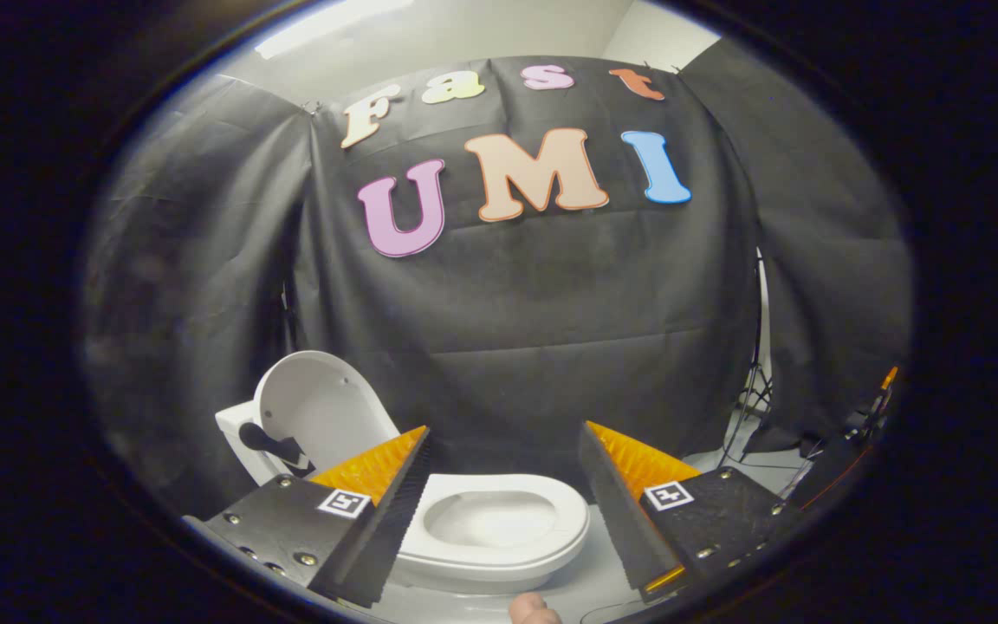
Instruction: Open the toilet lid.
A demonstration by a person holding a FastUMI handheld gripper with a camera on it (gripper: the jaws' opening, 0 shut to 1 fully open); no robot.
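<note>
A white toilet (499, 529) stands on the floor below and ahead of me. Its lid (321, 412) is raised, leaning back against the cistern beyond my left finger, with a dark hinge part at its base. The seat ring and the bowl opening lie between my two fingers. My gripper (503, 438) is open, with a wide gap and nothing between the fingers. It hovers above the toilet and touches neither lid nor seat.
The booth's black cloth wall (534, 329) hangs close behind the toilet. A tripod stand (754, 399) and cables sit on the pale floor to the right. A bit of a hand (534, 611) shows under the gripper.
</note>
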